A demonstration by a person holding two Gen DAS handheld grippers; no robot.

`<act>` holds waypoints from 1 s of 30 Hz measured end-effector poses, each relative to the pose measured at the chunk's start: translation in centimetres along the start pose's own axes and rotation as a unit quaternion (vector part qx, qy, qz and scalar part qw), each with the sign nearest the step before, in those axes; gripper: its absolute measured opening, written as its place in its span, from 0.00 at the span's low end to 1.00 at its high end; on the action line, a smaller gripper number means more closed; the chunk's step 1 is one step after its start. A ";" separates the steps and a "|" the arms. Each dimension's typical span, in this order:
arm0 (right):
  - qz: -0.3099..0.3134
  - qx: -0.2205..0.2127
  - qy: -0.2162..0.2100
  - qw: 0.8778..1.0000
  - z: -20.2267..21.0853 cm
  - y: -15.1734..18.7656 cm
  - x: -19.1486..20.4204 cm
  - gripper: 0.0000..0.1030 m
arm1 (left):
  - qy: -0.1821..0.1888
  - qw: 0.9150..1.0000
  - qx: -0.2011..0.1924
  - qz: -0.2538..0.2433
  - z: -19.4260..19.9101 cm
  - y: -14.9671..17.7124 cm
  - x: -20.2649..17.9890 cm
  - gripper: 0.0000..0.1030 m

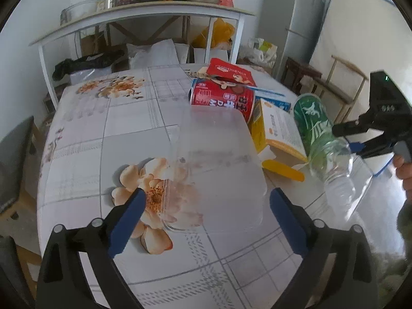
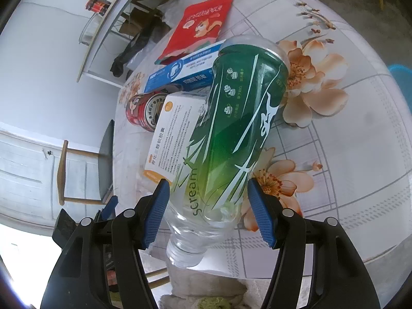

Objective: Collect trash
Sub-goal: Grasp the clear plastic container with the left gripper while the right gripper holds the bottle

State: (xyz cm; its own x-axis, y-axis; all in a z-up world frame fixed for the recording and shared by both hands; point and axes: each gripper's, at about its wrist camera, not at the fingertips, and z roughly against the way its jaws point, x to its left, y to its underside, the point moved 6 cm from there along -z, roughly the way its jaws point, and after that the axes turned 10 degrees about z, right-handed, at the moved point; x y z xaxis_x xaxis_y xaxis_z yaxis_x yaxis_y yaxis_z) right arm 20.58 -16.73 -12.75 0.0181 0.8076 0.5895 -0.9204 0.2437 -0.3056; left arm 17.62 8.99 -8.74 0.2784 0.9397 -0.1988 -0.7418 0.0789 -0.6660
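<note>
A clear plastic bottle with a green label (image 2: 226, 134) is between the blue pads of my right gripper (image 2: 208, 211), which is shut on its lower part, neck toward the camera. The bottle (image 1: 319, 136) and the right gripper (image 1: 360, 141) also show at the right in the left wrist view. My left gripper (image 1: 206, 219) is open around the near end of a clear plastic container (image 1: 219, 167) that lies on the table. Behind it lie a red can (image 1: 224, 97), a yellow-and-white box (image 1: 278, 128), a blue box (image 2: 180, 72) and a red snack bag (image 1: 229, 73).
The round table has a floral, checked cloth (image 1: 103, 128). A white shelf table (image 1: 141, 15) with jars and a pot stands behind it. A fridge (image 1: 296, 25) and a wooden chair (image 1: 342, 82) stand at the right. A blue bin (image 2: 401, 82) shows past the table edge.
</note>
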 end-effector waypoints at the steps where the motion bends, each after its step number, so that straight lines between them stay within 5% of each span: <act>1: 0.000 0.000 -0.001 1.000 0.0 0.0 0.0 0.57 | -0.003 1.000 0.002 -0.010 -0.3 -0.1 -0.2 0.92; 12: 0.006 0.005 -0.006 1.000 -0.3 -0.4 -0.1 0.58 | -0.019 0.999 0.045 -0.007 -2.9 -0.4 -0.9 0.92; 15: 0.014 0.006 -0.002 1.000 -0.3 -0.5 0.1 0.57 | -0.018 0.998 0.054 0.018 -3.2 -0.4 -0.6 0.84; 30: 0.044 0.039 0.038 0.998 2.0 0.0 -1.1 0.49 | -0.046 0.991 0.074 0.104 1.4 3.0 0.5 0.85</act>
State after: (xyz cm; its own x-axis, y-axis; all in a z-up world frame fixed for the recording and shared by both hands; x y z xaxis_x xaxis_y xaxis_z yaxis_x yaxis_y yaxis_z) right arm 19.81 -18.70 -11.85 -0.0370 0.8627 0.5043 -0.9471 0.1308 -0.2932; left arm 14.73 10.16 -9.84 0.0582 0.9665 -0.2498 -0.8606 -0.0783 -0.5033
